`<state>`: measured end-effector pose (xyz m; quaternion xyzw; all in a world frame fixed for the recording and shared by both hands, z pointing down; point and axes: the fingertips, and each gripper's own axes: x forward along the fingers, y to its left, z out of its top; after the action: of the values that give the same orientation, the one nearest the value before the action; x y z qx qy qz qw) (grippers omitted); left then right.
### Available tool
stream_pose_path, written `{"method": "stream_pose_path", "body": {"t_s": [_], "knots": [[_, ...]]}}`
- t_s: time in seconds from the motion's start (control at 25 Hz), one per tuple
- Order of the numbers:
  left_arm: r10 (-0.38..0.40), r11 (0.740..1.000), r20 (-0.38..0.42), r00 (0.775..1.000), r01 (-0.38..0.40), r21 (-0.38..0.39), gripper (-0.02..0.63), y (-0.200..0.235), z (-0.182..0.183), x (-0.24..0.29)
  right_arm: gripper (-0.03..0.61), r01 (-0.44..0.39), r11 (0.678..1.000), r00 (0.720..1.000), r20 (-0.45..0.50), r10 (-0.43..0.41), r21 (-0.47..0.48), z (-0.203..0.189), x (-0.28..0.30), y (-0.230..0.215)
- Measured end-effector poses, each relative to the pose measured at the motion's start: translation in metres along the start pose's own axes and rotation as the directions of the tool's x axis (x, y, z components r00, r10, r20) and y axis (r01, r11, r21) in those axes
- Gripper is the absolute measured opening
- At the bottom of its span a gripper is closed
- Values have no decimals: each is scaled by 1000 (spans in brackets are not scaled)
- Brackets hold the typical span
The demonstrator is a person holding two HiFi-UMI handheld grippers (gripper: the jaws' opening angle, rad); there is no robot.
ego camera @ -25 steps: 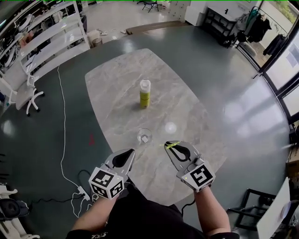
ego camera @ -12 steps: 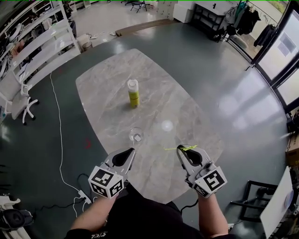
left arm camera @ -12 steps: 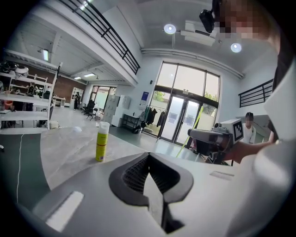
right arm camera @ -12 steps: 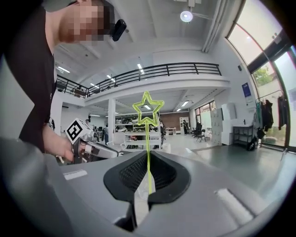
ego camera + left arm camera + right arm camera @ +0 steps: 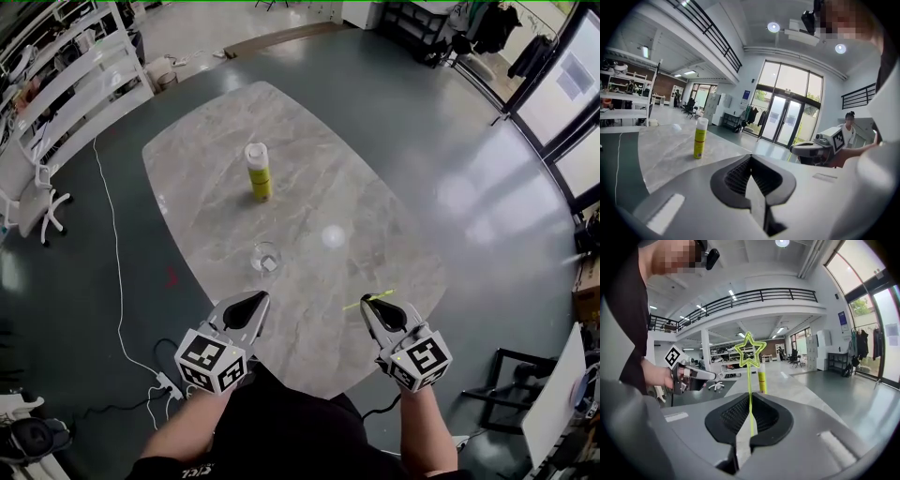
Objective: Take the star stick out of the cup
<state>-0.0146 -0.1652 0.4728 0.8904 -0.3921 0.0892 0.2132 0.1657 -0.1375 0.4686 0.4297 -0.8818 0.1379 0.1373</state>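
The yellow-green star stick (image 5: pixel 750 354) stands upright between my right gripper's (image 5: pixel 750 401) jaws, its star above the tips. From the head view, the stick (image 5: pixel 368 300) pokes left from the right gripper (image 5: pixel 378 306), which is shut on it over the table's near right edge. The clear glass cup (image 5: pixel 265 258) stands on the marble table (image 5: pixel 319 178), left of and beyond that gripper, well apart from the stick. My left gripper (image 5: pixel 254 300) hovers near the table's front edge, just short of the cup, shut with nothing in it (image 5: pixel 751 160).
A yellow spray can (image 5: pixel 258 170) stands upright further back on the table, also seen as the can (image 5: pixel 699 138) in the left gripper view. White shelving (image 5: pixel 66 84) and a cable (image 5: pixel 117 272) on the floor lie to the left.
My right gripper has carried the star stick to the right and back toward me, away from the cup. The left gripper has hardly moved.
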Motion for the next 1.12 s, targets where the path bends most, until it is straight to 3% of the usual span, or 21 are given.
{"method": "stream_pose_path", "body": {"t_s": [0.4,1.12], "knots": [[2,1000,-22,1000,-2,-1,2,-4,-7,6,31,-9,997,986,-163,22,80,-70,17,-5],[54,999,-37,998,-54,2,2,2,-15,-3,31,6,974,966,-255,53,227,-132,58,-23]]}}
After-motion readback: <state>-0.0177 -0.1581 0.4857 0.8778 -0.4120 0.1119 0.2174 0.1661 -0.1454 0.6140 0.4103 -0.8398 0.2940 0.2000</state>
